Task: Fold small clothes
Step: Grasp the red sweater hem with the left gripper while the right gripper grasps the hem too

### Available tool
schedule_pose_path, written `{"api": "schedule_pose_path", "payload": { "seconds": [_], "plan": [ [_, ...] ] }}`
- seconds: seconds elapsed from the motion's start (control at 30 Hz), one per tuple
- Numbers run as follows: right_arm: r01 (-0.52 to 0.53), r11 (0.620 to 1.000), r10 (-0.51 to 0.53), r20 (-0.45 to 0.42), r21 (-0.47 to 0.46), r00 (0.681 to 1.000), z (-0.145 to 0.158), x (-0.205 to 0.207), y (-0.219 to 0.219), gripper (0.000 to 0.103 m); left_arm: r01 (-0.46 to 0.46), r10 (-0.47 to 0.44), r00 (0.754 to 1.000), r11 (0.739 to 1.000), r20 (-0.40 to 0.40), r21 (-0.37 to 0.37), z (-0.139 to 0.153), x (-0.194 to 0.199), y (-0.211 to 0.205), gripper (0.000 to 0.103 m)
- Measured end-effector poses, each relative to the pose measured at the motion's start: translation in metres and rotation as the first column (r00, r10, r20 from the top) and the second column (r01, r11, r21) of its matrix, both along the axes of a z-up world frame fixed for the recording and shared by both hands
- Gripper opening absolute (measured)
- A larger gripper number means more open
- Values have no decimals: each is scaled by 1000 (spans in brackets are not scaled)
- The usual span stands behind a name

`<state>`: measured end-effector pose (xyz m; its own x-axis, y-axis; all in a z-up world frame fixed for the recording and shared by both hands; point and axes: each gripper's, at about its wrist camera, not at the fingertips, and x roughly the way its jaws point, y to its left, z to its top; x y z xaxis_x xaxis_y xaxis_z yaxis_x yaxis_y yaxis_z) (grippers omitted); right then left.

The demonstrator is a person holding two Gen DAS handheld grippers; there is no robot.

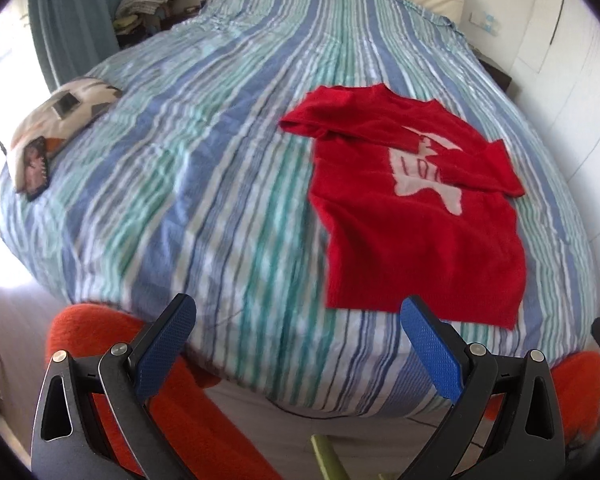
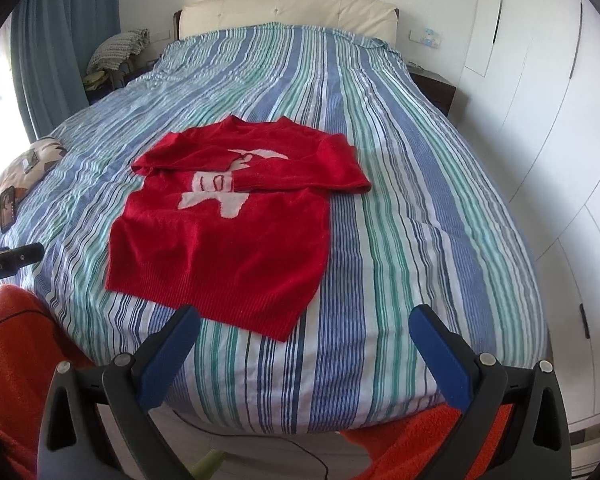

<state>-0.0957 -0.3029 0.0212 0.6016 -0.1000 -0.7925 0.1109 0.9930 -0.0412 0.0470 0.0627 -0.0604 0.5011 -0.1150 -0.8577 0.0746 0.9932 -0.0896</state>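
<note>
A small red sweater [image 1: 416, 240] [image 2: 228, 240] with a white figure on its chest lies flat on the striped bed, hem toward me. Both sleeves are folded across the chest. My left gripper [image 1: 298, 312] hangs open over the bed's near edge, just left of the sweater's hem corner and not touching it. Over the foot of the bed my right gripper [image 2: 304, 322] is also open, a little short of the hem, with nothing between its blue pads [image 2: 440, 356].
The bed [image 2: 400, 200] has a blue, green and white striped cover and a cream headboard [image 2: 288, 10]. A patterned cushion [image 1: 56, 128] lies at the bed's left side. White wardrobes [image 2: 548, 120] line the right wall. Orange fleece clothing [image 2: 24, 360] of the person sits below the grippers.
</note>
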Motion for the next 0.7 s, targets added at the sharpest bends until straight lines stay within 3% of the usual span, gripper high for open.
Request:
{"api": "schedule_pose_path", "payload": {
  "seconds": [0.13,0.27,0.43,0.47,0.5,0.53,0.6,0.63,0.67,0.7],
  "plan": [
    [38,981,-25,-69,192,997,-44,12,-35,103,83,-97,990,988,-106,-130,-47,27,-7,102],
    [73,947,-45,-96,314,994,-73,16,-54,103,99,-118,986,983,-119,-152,-71,41,-11,102],
    [-4,876,38,-60,482,997,-108,38,-55,103,172,-187,977,975,-106,-142,-95,55,-31,99],
    [1,865,43,-76,501,996,-120,45,-56,103,175,-190,975,976,-116,-128,-102,57,-33,95],
    [32,863,28,-110,505,993,-134,52,-59,100,172,-188,973,977,-133,-123,-107,59,-33,72],
    [45,851,23,-123,523,992,-142,55,-60,90,168,-189,969,976,-160,-137,-112,60,-32,47],
    [17,789,53,-96,614,994,-153,58,-61,78,158,-195,963,968,-184,-197,-115,61,-27,33],
    [0,758,76,-89,652,993,-158,61,-61,64,153,-197,964,962,-181,-228,-114,60,-23,17],
    [0,739,90,-98,673,991,-163,64,-61,47,157,-203,963,957,-178,-242,-114,59,-21,7],
    [33,756,79,-141,654,987,-168,66,-63,6,164,-212,961,955,-180,-246,-113,57,-20,3]
  ]
}}
